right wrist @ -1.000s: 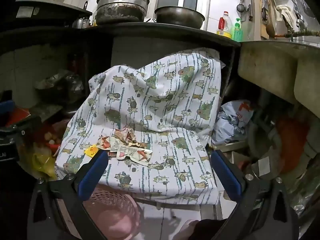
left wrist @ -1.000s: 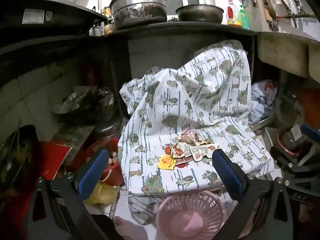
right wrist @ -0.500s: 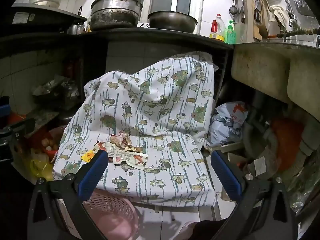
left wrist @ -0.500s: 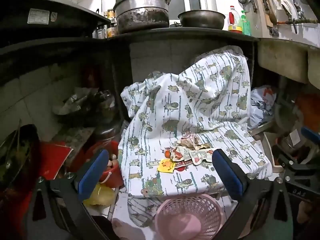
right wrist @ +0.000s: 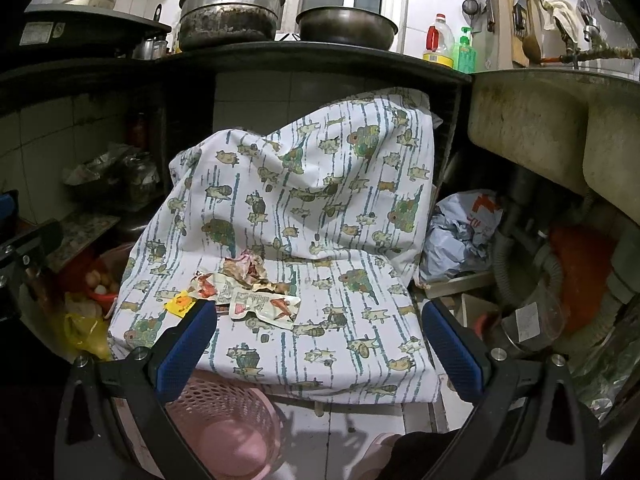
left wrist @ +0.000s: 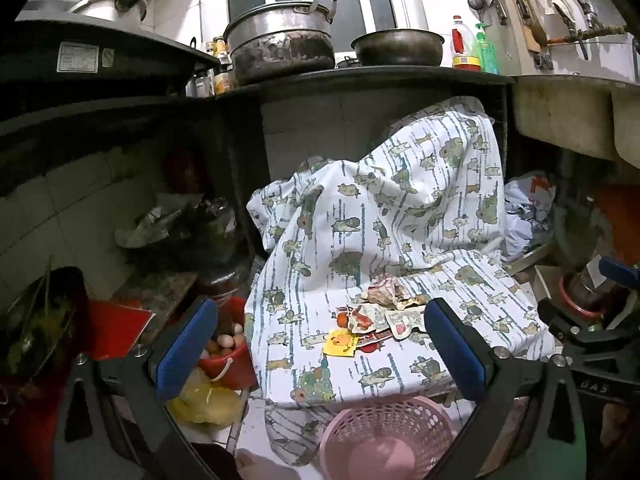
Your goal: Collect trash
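- the left tongs [left wrist: 320,346] hang wide open with nothing between the blue pads [left wrist: 186,350], above the front edge of a cloth-covered table [left wrist: 400,364].
- the right tongs [right wrist: 320,350] are also spread wide and empty, their pads [right wrist: 454,350] over the near part of the same table [right wrist: 340,344].
- the patterned cloth [right wrist: 312,184], white with blue stripes and small animals, drapes the table and rises over something tall behind it.
- the trash lies on the flat part of the cloth: a crumpled wrapper [left wrist: 386,292] [right wrist: 248,268], flattened printed wrappers [left wrist: 384,318] [right wrist: 260,304] touching it in front, and a small yellow packet [left wrist: 340,342] [right wrist: 180,304] just beside them at the left end.
- a pink perforated basket [left wrist: 384,436] [right wrist: 224,428] stands on the floor in front of the table, below its front edge.
- a red bucket [left wrist: 228,364] holding eggs sits left of the table, with a yellow bag [left wrist: 208,400] in front of it.
- a dark counter [right wrist: 320,58] behind carries a large pot [right wrist: 228,16] and a metal bowl [right wrist: 346,26].
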{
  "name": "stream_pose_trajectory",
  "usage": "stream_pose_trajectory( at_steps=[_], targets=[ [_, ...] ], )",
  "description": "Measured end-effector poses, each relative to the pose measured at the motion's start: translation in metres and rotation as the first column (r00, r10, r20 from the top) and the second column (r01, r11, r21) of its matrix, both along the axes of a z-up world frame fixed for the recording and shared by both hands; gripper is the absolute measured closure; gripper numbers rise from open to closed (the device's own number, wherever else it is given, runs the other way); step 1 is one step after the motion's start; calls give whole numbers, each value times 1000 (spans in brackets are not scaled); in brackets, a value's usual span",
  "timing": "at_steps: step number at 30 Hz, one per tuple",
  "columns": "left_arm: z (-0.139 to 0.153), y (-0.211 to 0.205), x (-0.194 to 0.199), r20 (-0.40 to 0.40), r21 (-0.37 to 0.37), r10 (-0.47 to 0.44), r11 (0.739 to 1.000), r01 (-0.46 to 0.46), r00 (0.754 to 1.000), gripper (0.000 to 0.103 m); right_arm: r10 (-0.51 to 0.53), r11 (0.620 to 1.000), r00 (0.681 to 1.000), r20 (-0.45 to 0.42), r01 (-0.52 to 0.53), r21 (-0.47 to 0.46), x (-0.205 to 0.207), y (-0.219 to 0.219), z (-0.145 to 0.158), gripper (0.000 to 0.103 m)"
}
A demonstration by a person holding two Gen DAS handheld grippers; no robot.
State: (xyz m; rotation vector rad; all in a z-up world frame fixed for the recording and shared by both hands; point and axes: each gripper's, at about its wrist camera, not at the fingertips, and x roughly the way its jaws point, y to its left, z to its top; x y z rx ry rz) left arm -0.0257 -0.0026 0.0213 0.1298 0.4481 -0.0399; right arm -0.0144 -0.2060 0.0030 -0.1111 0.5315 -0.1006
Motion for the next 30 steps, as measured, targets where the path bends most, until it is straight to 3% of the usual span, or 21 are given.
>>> stream_pose_trajectory(
  at_steps=[16, 30],
  targets=[
    [-10, -1, 6, -43, -11, -20, 1000, 19, 999, 0, 22, 999, 999, -33, -21, 36, 5, 2, -5, 0],
    [-9, -7, 8, -44, 0, -27, 1000, 27, 999, 0, 10, 999, 1000, 10, -10, -31, -1, 5, -2, 0]
  ],
)
